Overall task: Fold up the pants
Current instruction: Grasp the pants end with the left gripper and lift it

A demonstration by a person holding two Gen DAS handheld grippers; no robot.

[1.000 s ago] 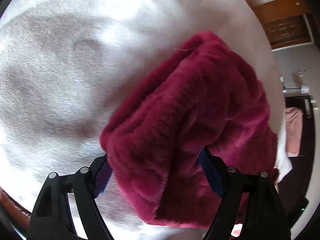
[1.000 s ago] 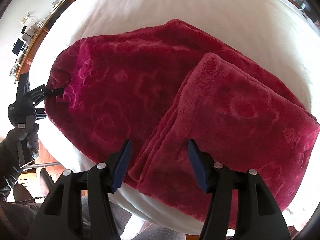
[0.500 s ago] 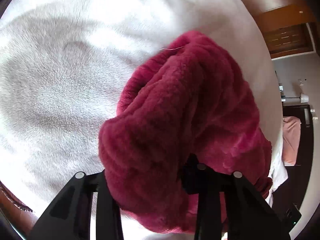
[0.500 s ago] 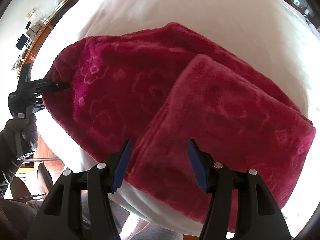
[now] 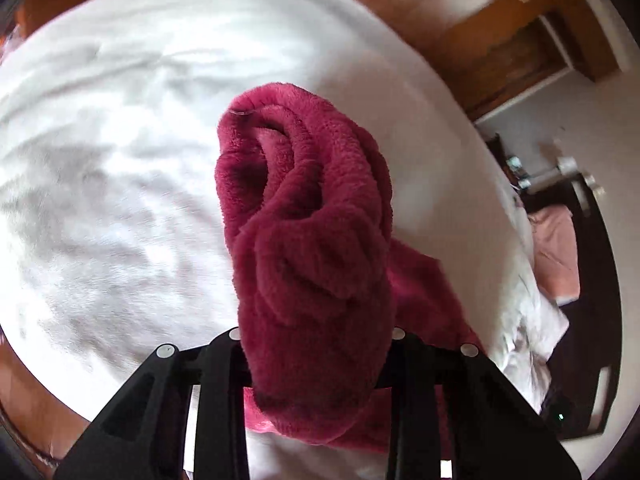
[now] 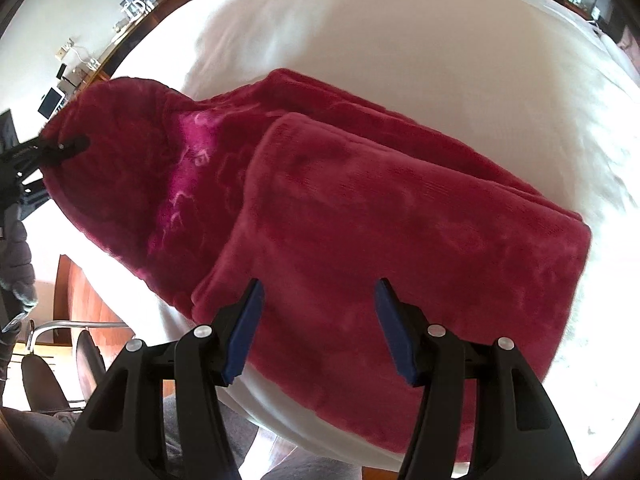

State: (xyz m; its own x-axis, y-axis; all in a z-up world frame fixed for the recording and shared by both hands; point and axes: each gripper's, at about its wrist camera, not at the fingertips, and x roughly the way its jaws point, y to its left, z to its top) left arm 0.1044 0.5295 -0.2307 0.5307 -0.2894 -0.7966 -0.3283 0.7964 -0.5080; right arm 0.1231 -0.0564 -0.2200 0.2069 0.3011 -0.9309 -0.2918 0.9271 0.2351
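Observation:
The crimson fleece pants (image 6: 360, 208) lie partly folded on a white bed (image 6: 400, 40). One folded layer rests on top at the right. My left gripper (image 5: 316, 344) is shut on the left end of the pants (image 5: 308, 208), which bunches up between its jaws and is lifted off the bed. It also shows in the right wrist view (image 6: 60, 148) at the far left, pinching that end. My right gripper (image 6: 320, 320) is open and empty, hovering over the near edge of the folded layer.
The bed's near edge (image 6: 256, 384) runs below the pants. A wooden desk with small items (image 6: 132, 4) stands at the back left. A chair (image 6: 76, 344) is at the lower left. Wooden furniture (image 5: 500, 32) and a pink cloth (image 5: 556, 252) lie beyond the bed.
My left gripper closed on the end of the pants and lifted it, bunching the cloth. The right gripper stayed open over the folded layer.

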